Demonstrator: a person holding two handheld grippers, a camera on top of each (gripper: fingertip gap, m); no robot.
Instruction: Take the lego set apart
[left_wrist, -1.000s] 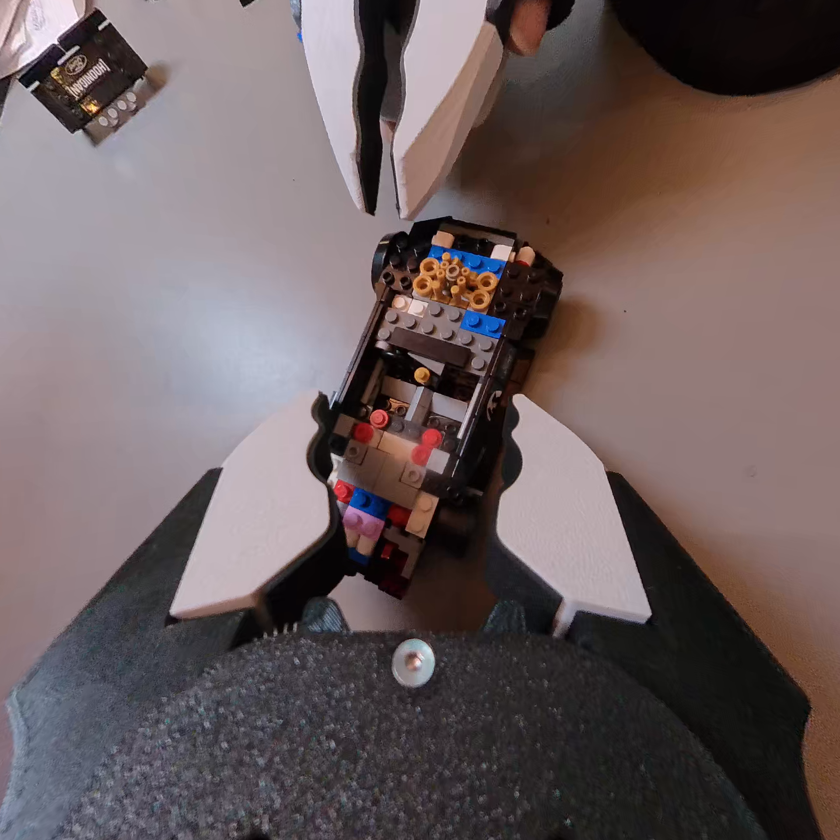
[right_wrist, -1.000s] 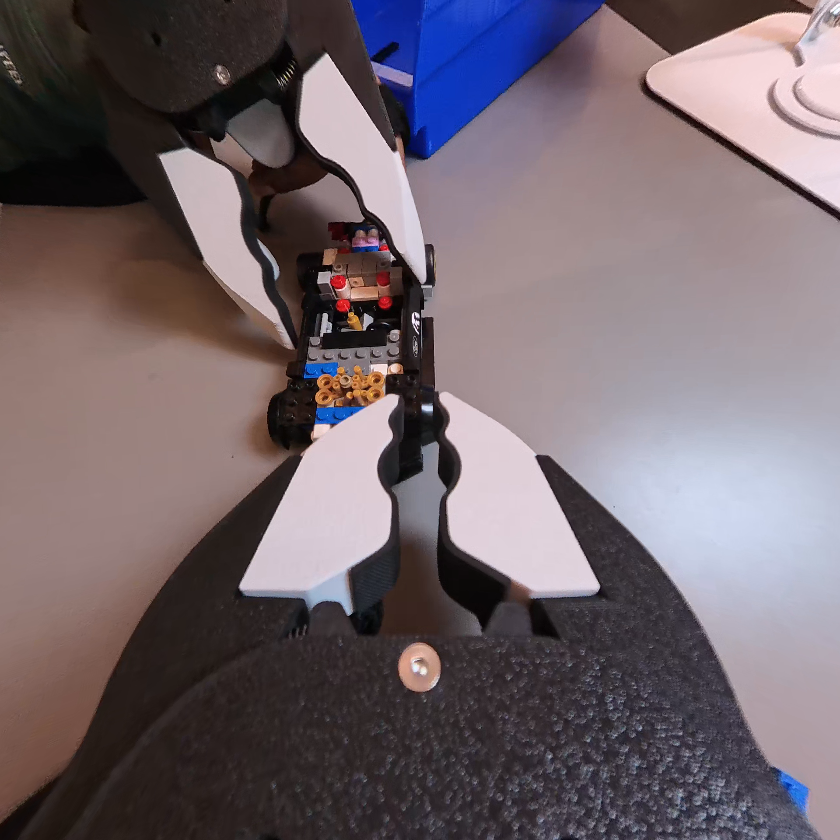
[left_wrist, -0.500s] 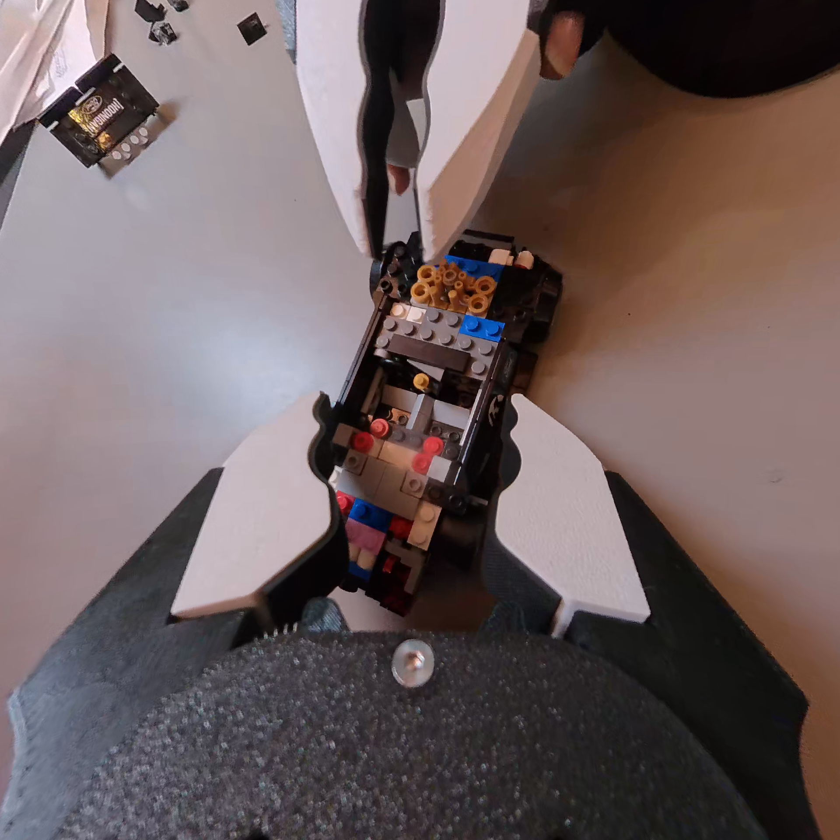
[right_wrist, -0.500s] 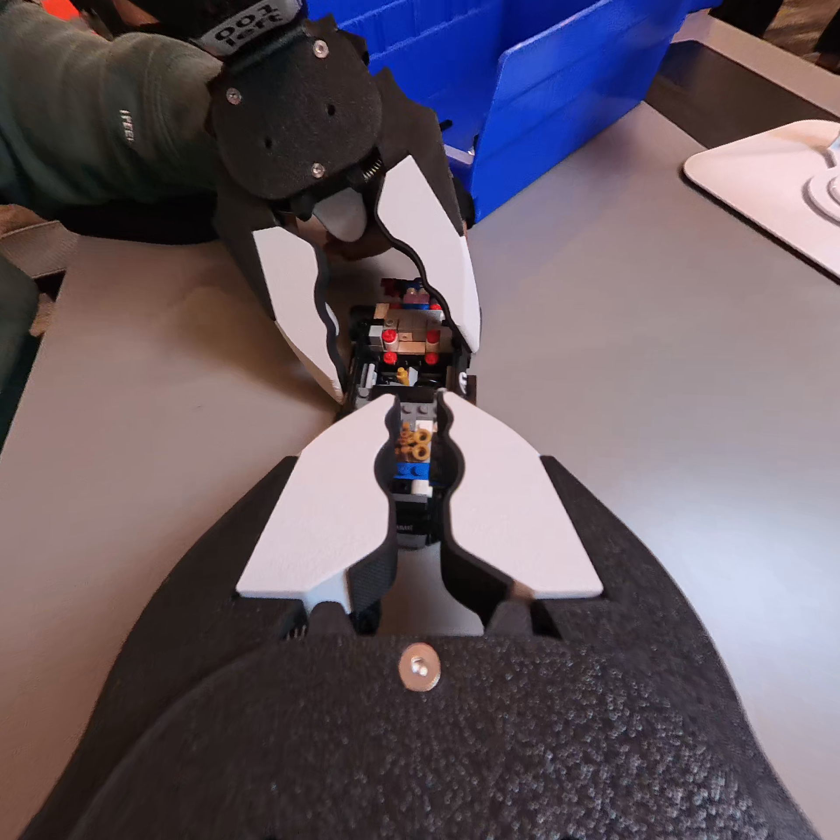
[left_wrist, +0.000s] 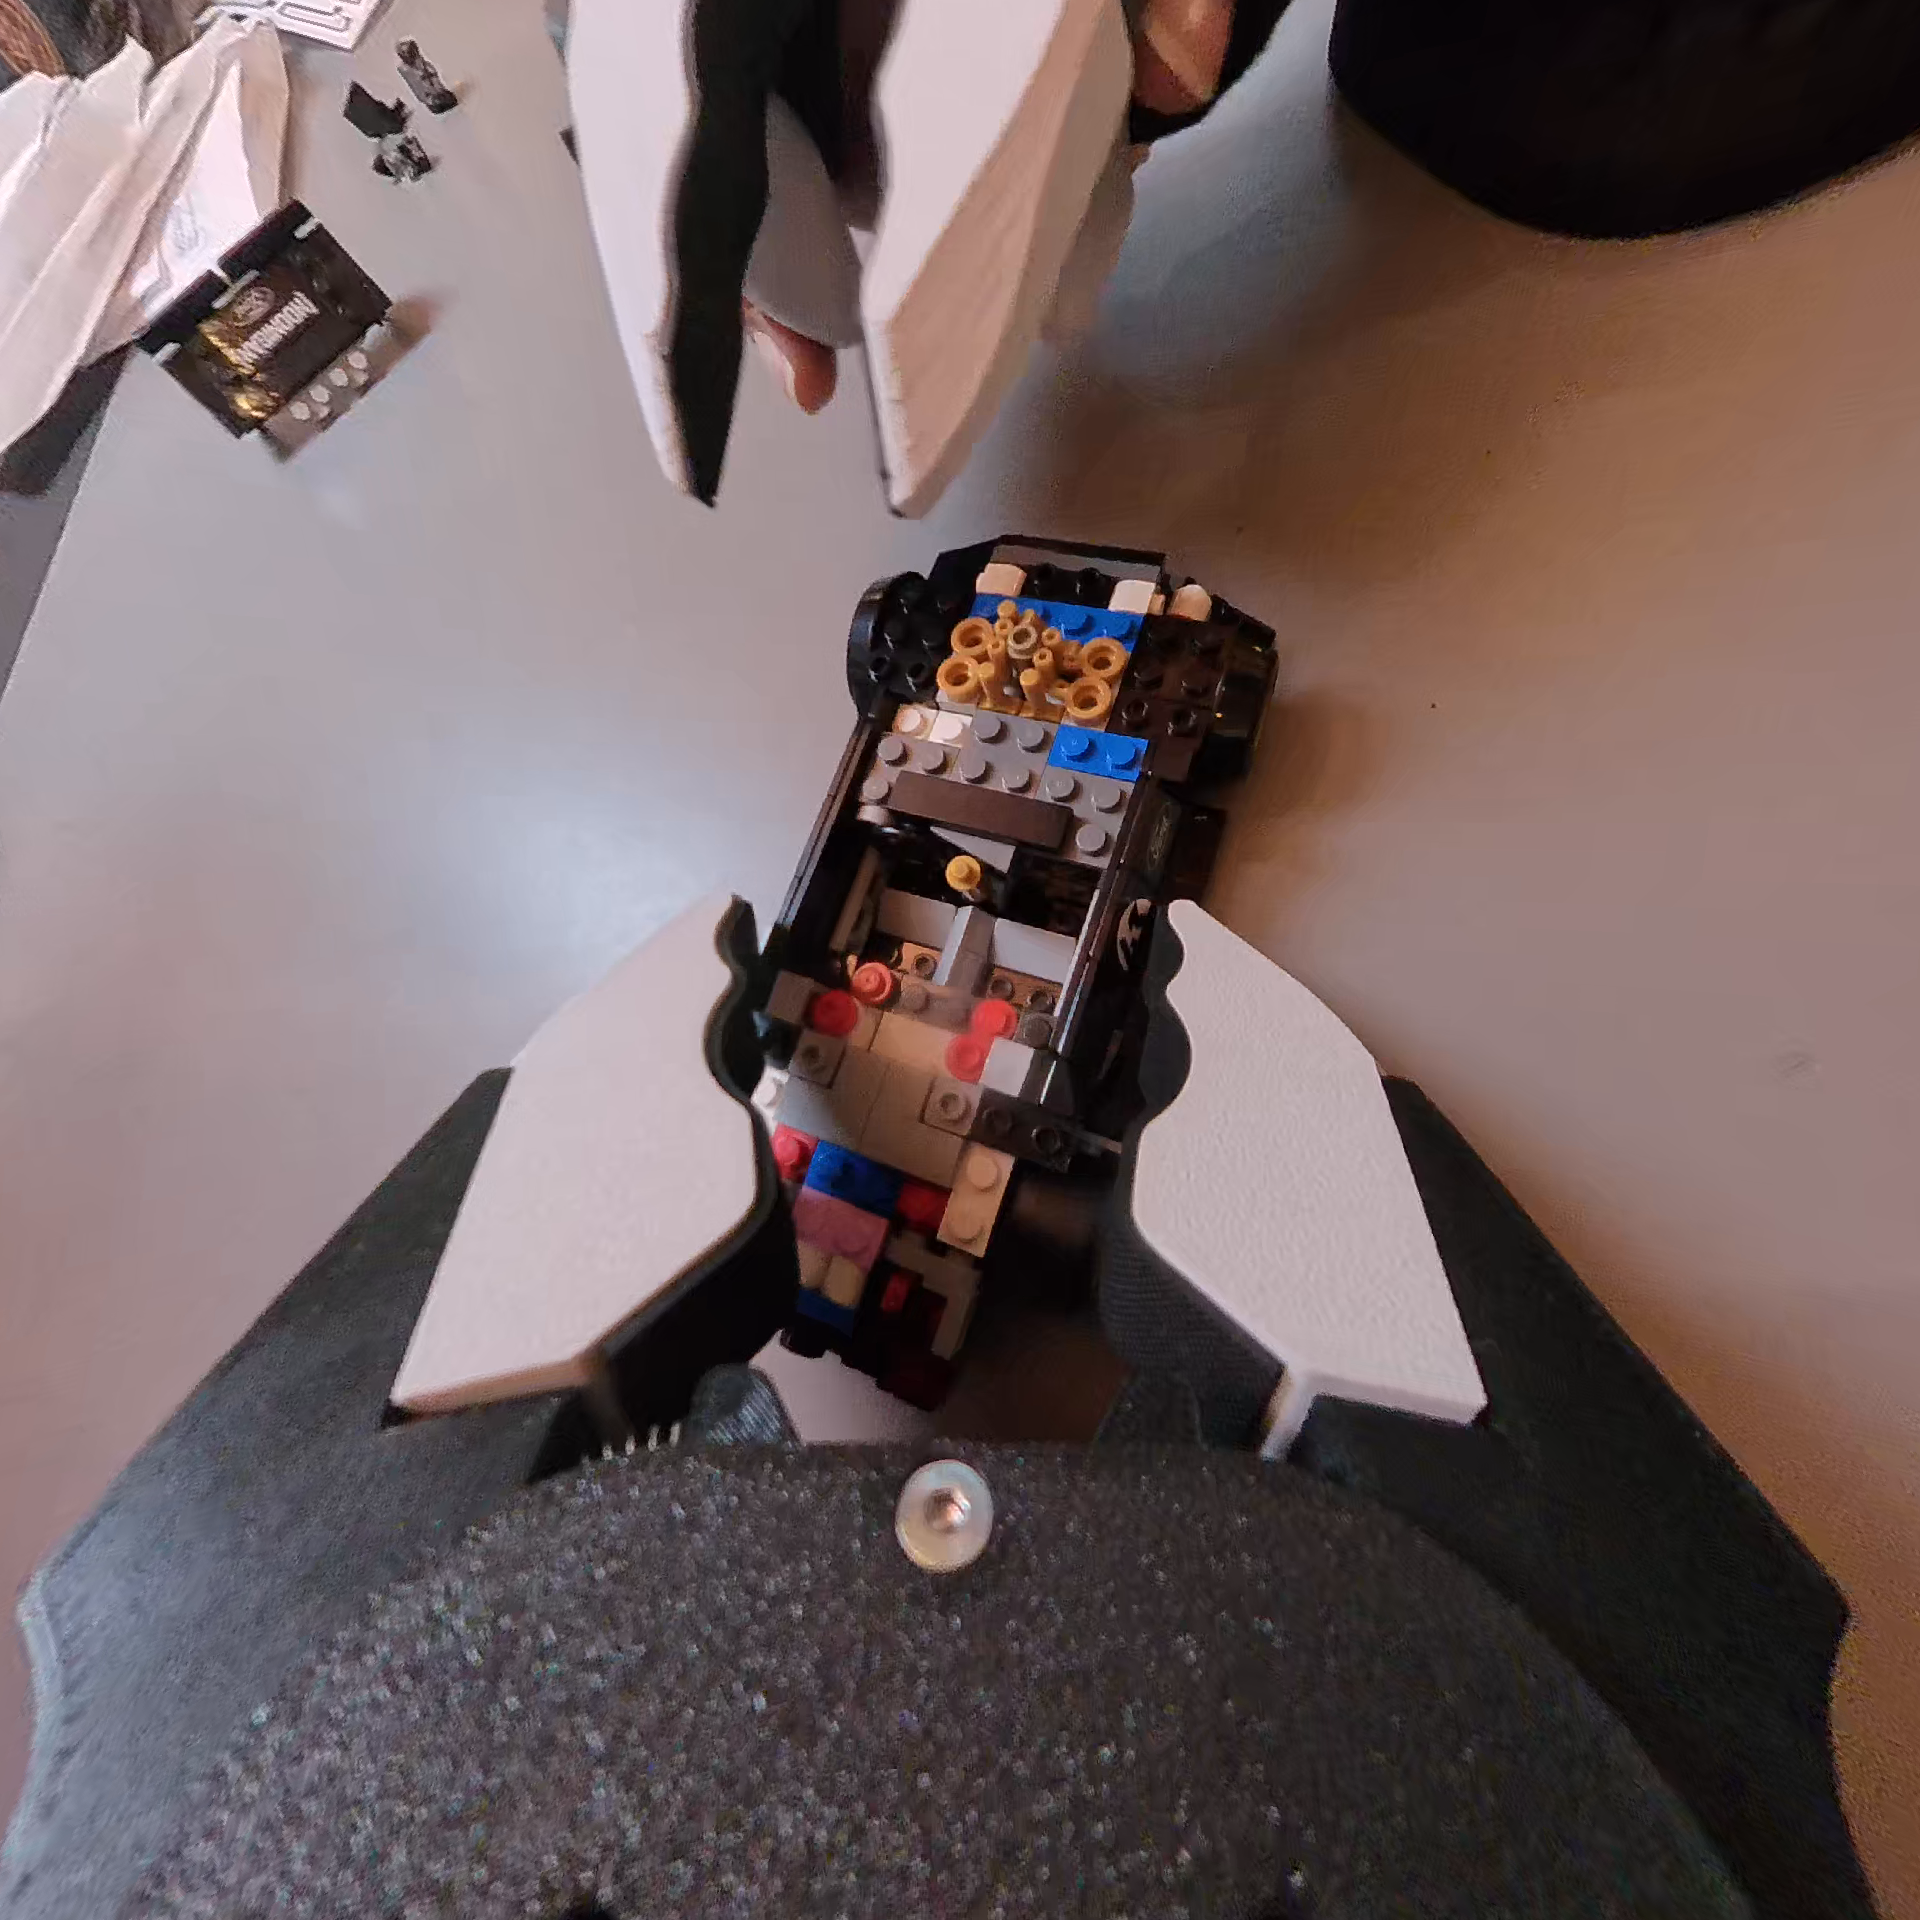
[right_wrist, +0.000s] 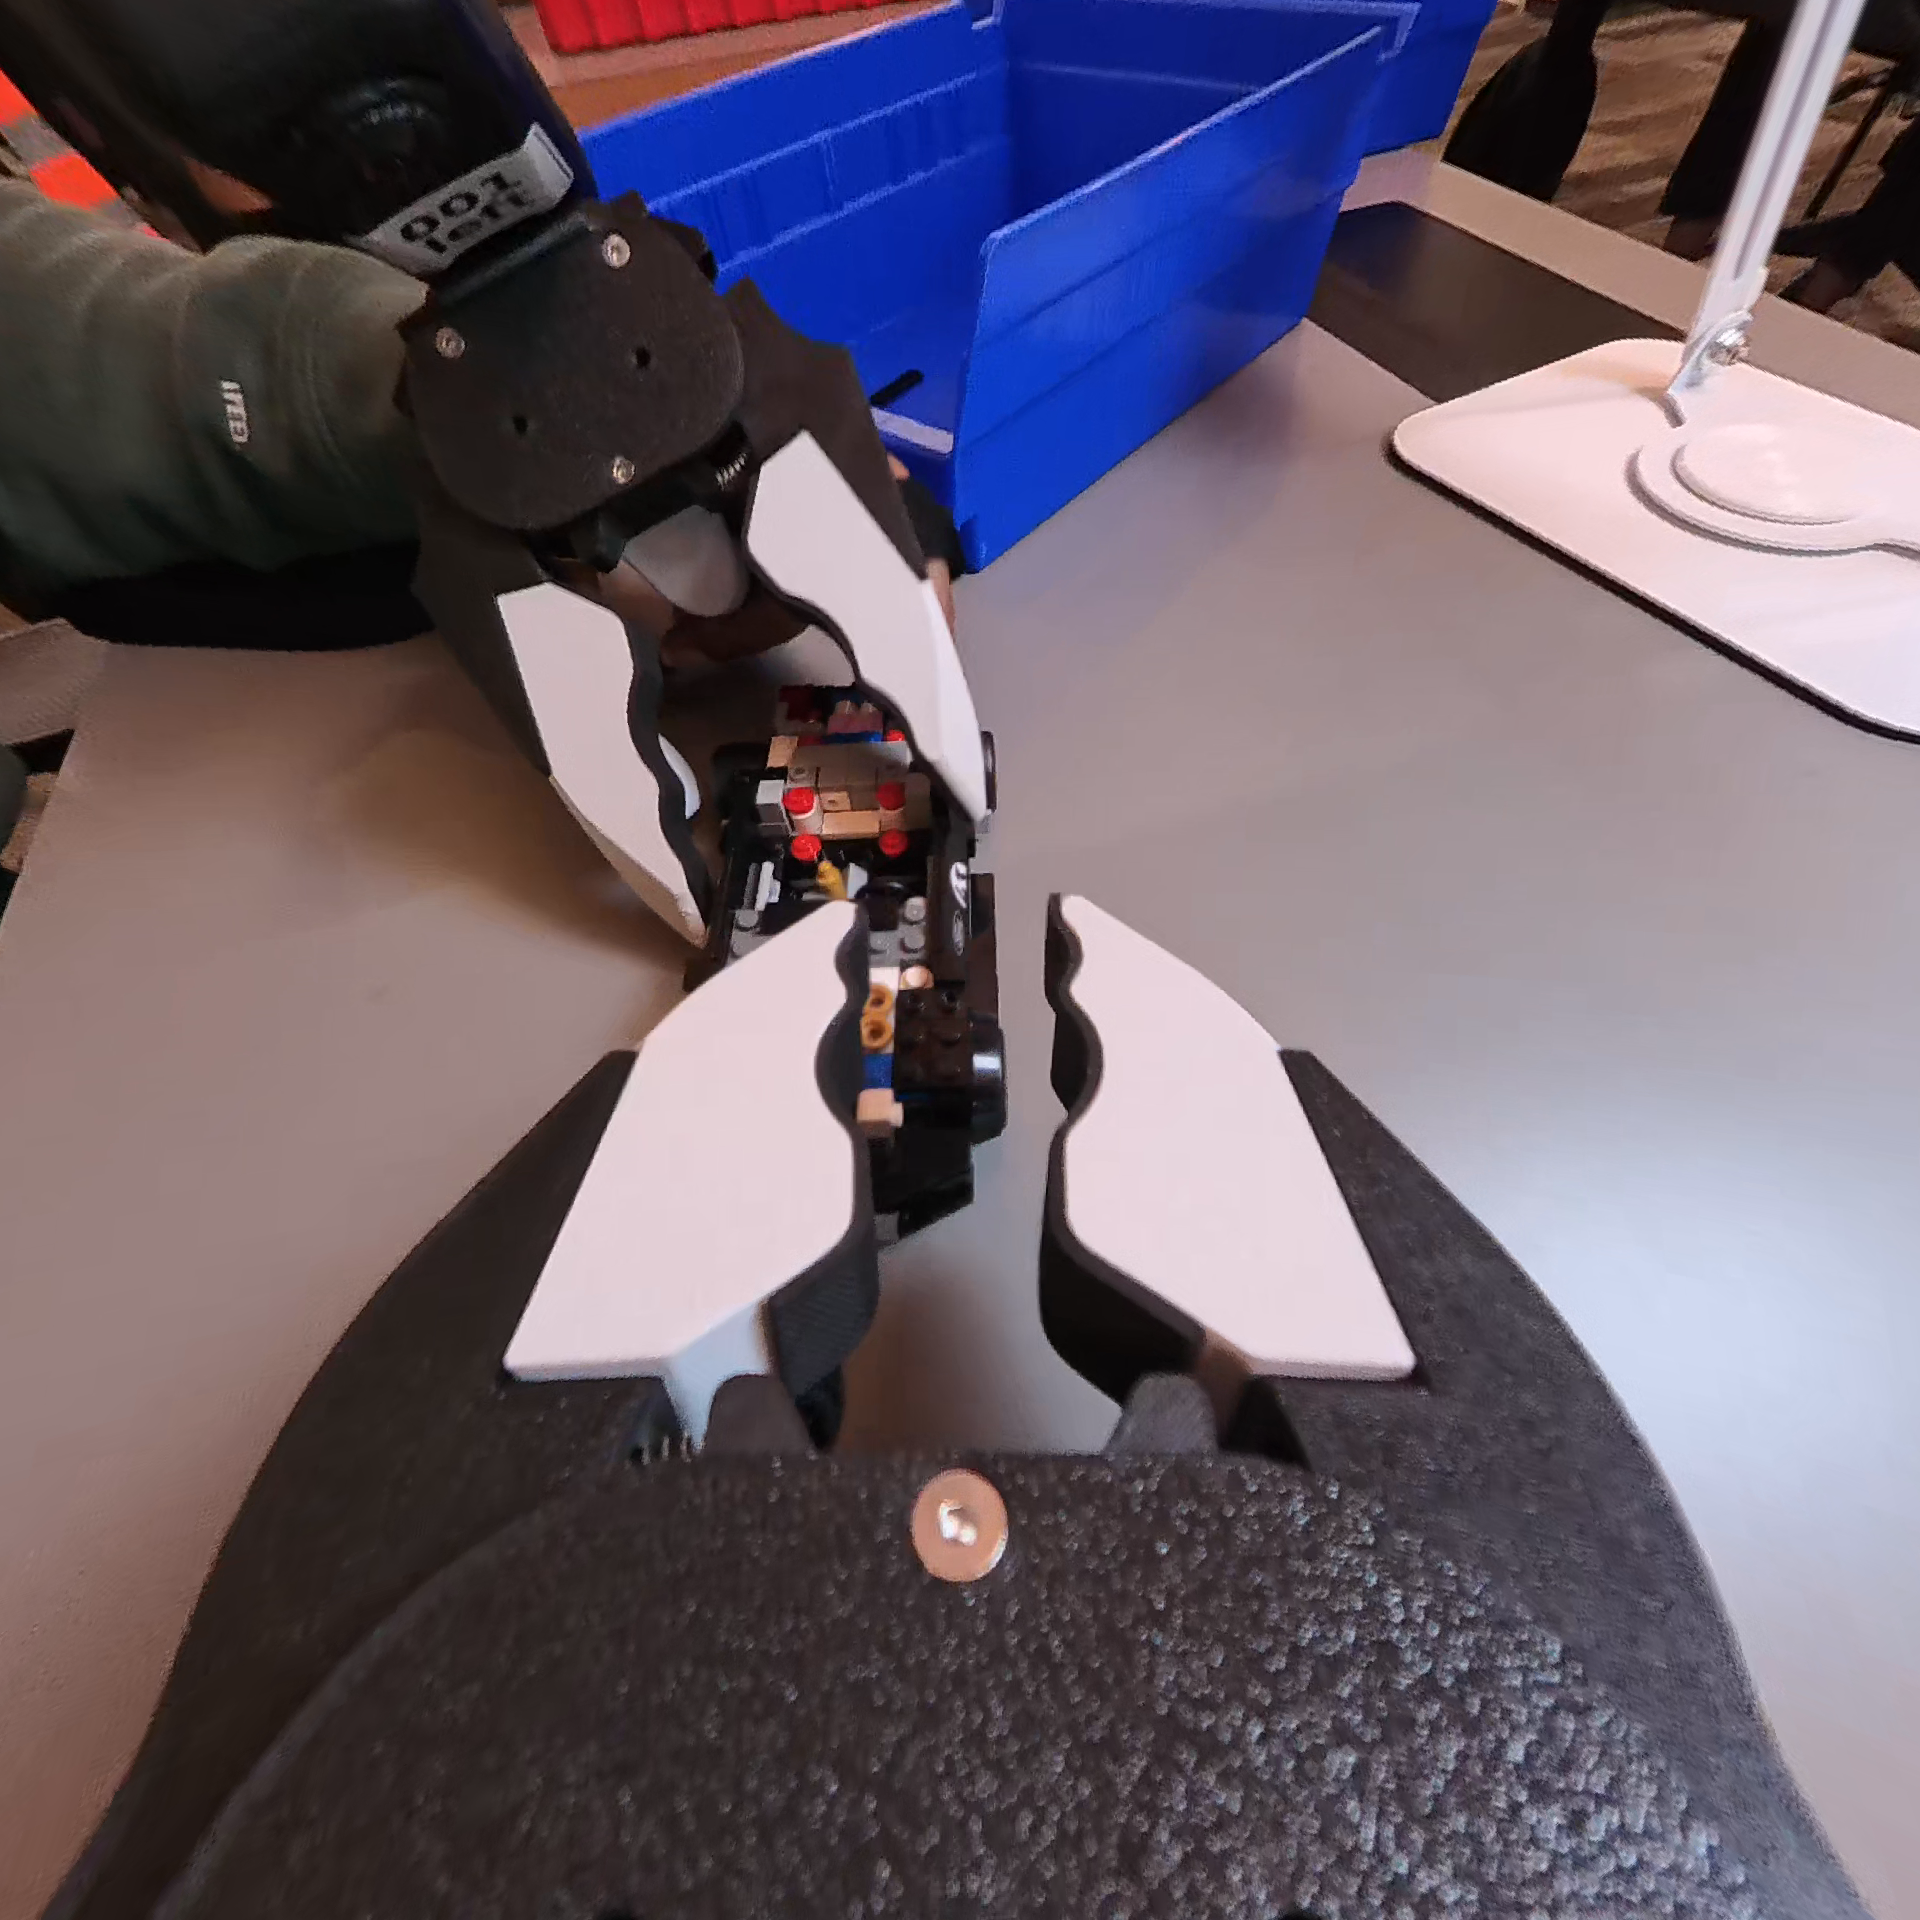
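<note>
While the left gripper (left_wrist: 951, 925) clamps the roofless black brick-built toy car (left_wrist: 1023, 862) on the grey tabletop (left_wrist: 416, 779), the right gripper (right_wrist: 951, 914) hovers parted at its twelve o'clock end.

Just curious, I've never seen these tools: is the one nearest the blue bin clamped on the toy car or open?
Clamped: the left hand-held gripper has both fingers pressed against the sides of the Lego car.

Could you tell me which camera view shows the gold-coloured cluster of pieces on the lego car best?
The left wrist view: the gold cluster is fully exposed from above near the lego car's far end. In the right wrist view, the right gripper's finger hides most of it.
</note>
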